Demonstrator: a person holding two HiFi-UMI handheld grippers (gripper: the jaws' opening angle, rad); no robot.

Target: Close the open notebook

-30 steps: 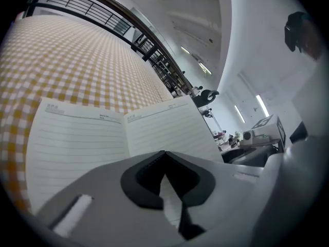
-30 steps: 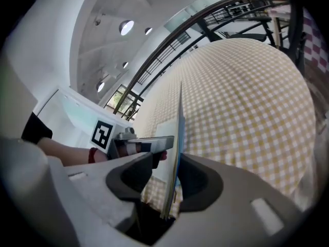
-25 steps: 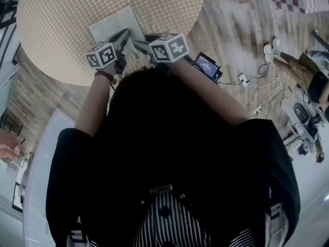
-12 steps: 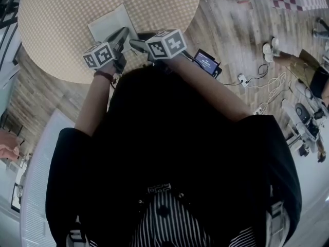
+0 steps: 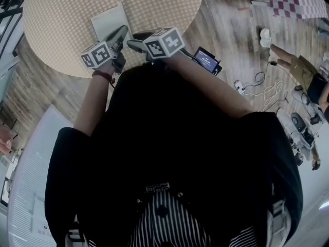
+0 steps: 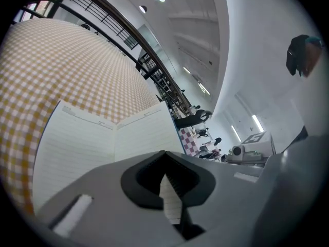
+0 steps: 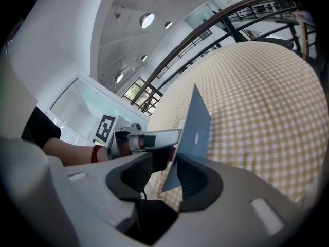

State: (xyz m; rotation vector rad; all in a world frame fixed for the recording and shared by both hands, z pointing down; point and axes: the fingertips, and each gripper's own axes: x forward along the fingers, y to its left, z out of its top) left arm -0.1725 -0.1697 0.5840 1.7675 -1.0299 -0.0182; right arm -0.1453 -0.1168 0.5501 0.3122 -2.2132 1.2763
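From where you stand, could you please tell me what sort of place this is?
Probably a large indoor hall or studio space: a high white ceiling with round lights, a railing behind the checked-cloth table, and cables lying on the wood floor.

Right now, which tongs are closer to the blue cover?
Right. The cover stands between the right tongs; the left tongs grip the pages beside it.

Your forearms reach forward, side by side. Your left hand-held gripper has its jaws together. Your right hand-held gripper pinches the notebook.
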